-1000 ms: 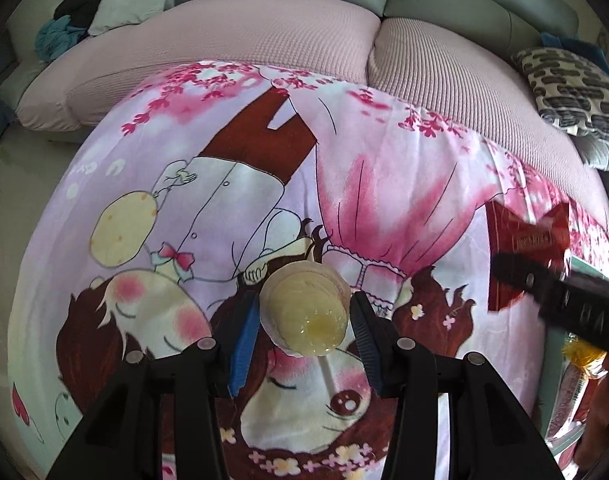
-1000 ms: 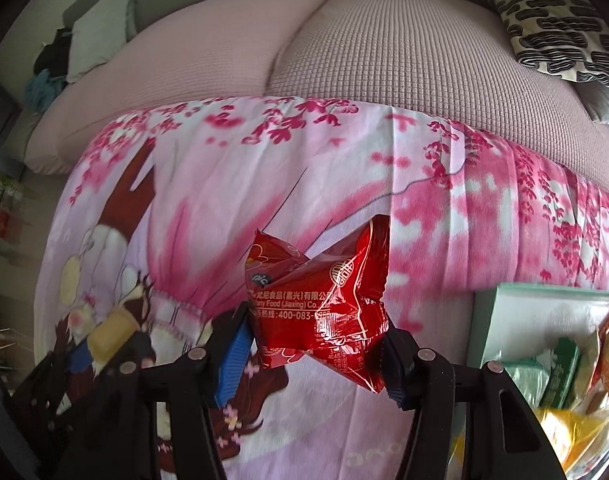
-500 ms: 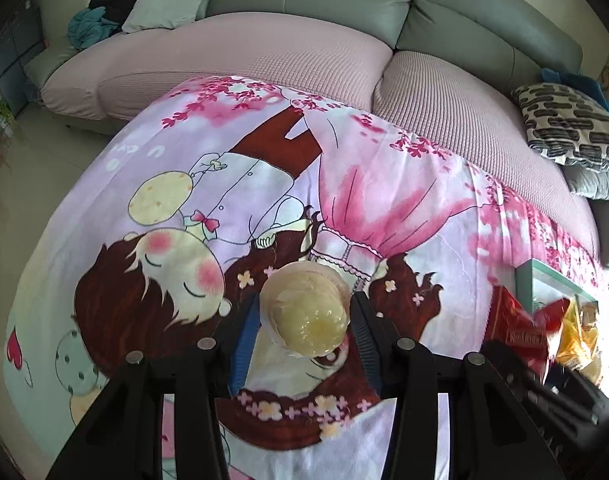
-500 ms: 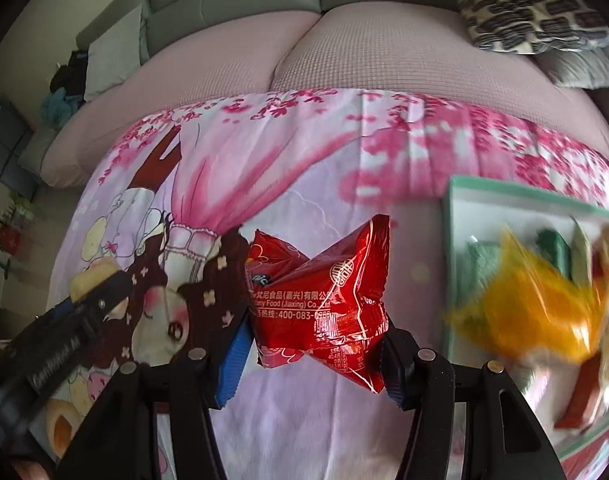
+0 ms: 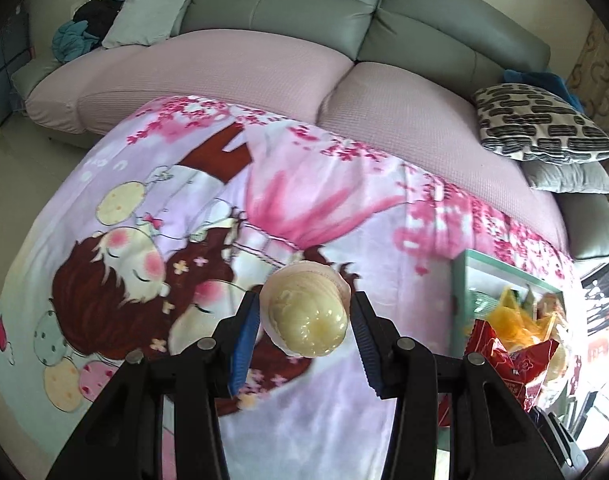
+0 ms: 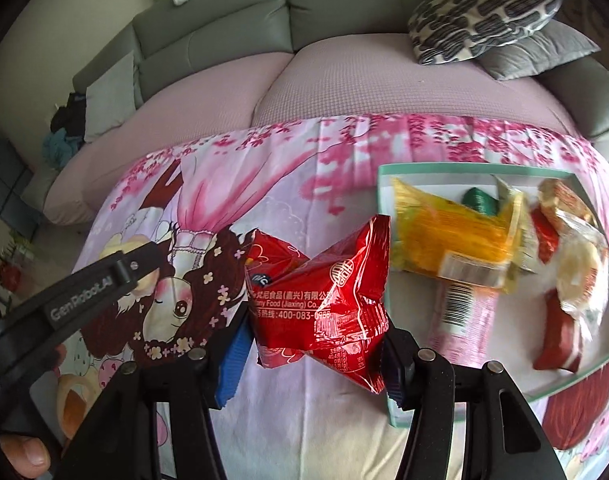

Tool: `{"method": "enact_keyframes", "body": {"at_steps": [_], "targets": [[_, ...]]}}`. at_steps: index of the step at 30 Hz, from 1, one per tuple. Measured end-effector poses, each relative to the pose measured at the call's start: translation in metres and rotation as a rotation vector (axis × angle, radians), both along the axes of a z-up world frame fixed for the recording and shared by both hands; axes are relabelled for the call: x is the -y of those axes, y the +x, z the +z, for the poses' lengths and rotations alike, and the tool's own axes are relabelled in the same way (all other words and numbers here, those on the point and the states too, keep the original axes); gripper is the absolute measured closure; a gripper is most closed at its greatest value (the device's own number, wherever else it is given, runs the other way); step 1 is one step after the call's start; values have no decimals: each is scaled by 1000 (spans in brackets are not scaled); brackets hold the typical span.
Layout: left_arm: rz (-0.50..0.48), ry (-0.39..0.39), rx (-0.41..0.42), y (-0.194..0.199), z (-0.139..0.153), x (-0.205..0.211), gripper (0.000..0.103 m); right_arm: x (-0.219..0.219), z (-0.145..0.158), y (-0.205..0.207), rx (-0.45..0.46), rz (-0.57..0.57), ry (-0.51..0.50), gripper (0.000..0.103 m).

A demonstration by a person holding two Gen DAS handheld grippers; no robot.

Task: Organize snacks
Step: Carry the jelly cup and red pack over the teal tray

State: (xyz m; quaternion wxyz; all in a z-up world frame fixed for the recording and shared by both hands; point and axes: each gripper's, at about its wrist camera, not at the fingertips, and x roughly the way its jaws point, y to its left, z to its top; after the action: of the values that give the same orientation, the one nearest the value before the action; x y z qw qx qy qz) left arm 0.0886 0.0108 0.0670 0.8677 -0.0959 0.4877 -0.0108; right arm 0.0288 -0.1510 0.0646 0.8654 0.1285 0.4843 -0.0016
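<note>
Both hands are swinging across the cartoon-print blanket toward the pale green tray at the right end of it, each one carrying something. The right gripper is clenched on a red snack packet, its pads pressing the crinkled foil from both sides, and the tray, only a corner at the edge of that camera's view a second ago, is now filling the right half of it, with the packet hanging just at the tray's near-left edge. The left gripper is gripping a pale yellow jelly cup between its blue pads, and it is trailing: in its view the tray is only now showing at the right, well apart from the cup, which is hanging over the blanket's dark-haired figure. Inside the tray a yellow wrapper, a green piece and other wrapped snacks are already lying loose. I would say the red packet is close to its drop, needing only a little more travel over the rim before the jaws let go, and the jelly cup looks set to follow.
</note>
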Motion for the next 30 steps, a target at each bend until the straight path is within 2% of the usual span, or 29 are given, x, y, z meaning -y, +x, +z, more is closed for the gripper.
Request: {"method": "enact_keyframes", "body": {"at_steps": [4,10,17,22,30], "targets": [[-36,15,27,-7,5,20,55,23,5,-13,7,-47,15,43],[-94,35,21,-15,0,50,55,61,4,-27,9,-121,18,43],[-239,49,21,-27,-7,102,55,102,-9,-40,-9,-195,28,43],[-333,64,-1,-33,-20,138,55,126,-18,-46,-25,-235,42,43],[-390,84,-31,-35,-39,161,55,143,-31,-51,-45,-253,51,43]]}}
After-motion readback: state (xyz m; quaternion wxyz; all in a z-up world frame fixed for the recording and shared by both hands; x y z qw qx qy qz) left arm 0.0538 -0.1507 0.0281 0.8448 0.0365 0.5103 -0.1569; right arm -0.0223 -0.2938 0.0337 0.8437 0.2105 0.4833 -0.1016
